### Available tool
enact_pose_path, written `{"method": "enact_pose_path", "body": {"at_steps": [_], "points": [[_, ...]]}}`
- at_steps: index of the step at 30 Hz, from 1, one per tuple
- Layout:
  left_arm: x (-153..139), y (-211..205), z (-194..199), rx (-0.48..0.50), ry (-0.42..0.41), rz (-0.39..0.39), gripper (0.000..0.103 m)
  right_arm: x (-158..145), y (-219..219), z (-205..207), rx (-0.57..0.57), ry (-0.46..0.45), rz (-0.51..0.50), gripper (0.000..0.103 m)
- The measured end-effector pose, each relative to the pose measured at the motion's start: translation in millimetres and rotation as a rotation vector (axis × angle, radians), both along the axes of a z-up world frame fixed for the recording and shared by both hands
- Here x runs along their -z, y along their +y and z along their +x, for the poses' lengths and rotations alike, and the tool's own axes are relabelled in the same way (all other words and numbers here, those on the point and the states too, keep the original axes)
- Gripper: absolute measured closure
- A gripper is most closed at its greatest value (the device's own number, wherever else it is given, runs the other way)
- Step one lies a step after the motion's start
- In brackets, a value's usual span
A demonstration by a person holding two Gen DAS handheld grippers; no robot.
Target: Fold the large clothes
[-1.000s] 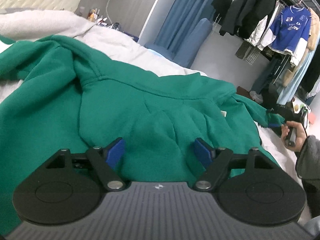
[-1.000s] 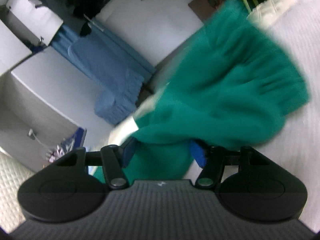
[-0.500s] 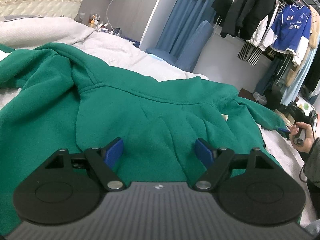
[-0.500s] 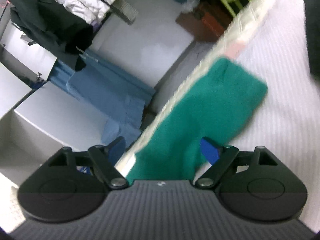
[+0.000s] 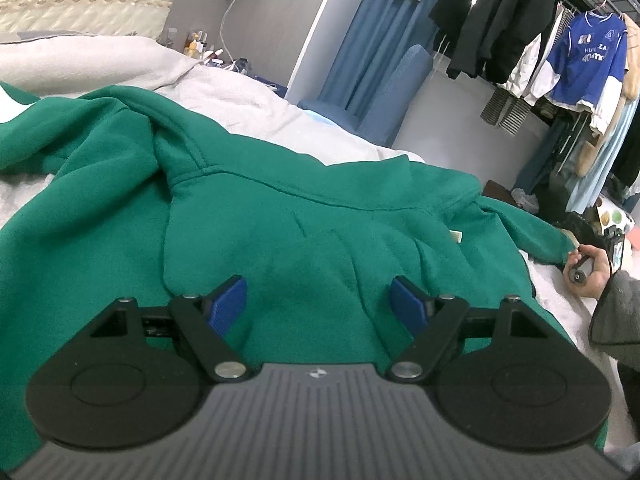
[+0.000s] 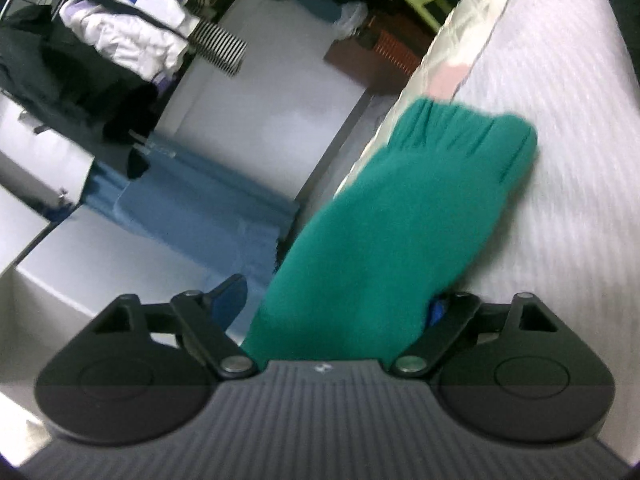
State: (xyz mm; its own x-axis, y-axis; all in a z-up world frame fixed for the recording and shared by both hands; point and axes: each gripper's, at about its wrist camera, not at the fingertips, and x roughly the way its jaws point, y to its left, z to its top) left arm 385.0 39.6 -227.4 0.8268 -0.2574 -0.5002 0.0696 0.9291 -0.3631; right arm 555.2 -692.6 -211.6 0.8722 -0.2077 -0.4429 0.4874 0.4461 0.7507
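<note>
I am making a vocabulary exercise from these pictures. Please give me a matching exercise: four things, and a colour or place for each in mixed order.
Things:
1. hoodie
2. jersey
3. black coat
4. sleeve

Descriptions:
A. hangs beside the striped garment
B. blue with white lettering
C. lies between the right claw's open fingers
D. green, spread over the bed

Pairs: 1-D, 2-B, 3-A, 4-C

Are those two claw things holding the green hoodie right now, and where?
No. The left gripper hovers open over the green hoodie; the right gripper is open, the sleeve lying loose between its fingers.
</note>
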Motion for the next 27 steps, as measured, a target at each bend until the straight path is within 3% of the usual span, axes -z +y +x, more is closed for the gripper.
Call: {"method": "enact_pose_path", "body": {"at_steps": [2,4,5,6,10,14,17,21,27], "points": [[1,0,2,0.000,-0.002,0.001,0.020,2,-12,4,0.025,0.021,-0.013,0.031],[1,0,4,0.000,0.000,0.000,0.020,1,-23,11,0.036,0.082,-0.045,0.053],[1,-1,4,-0.001,0.001,-0.001,0.020,-1,-25,16,0.028,0.123,-0.083,0.078],[2,-1,5,-0.002,0.002,-0.002,0.020,-5,-27,21,0.011,0.164,-0.117,0.086],[0,-1,10,-0.003,0.010,-0.001,0.020,-40,-21,25,-0.030,0.185,-0.298,0.091],[-3,-1,10,-0.003,0.021,0.010,0.020,-81,-25,12,0.011,0.131,-0.326,0.092],[-9,3,11,-0.010,0.035,0.024,0.020,-123,-7,6,-0.022,0.083,-0.392,0.092],[-20,12,7,-0.025,0.047,0.029,0.020,-184,34,-1,-0.087,0.000,-0.491,0.092],[-41,35,-12,-0.085,0.007,0.019,0.020,-262,146,-19,-0.274,-0.113,-0.747,0.092]]}}
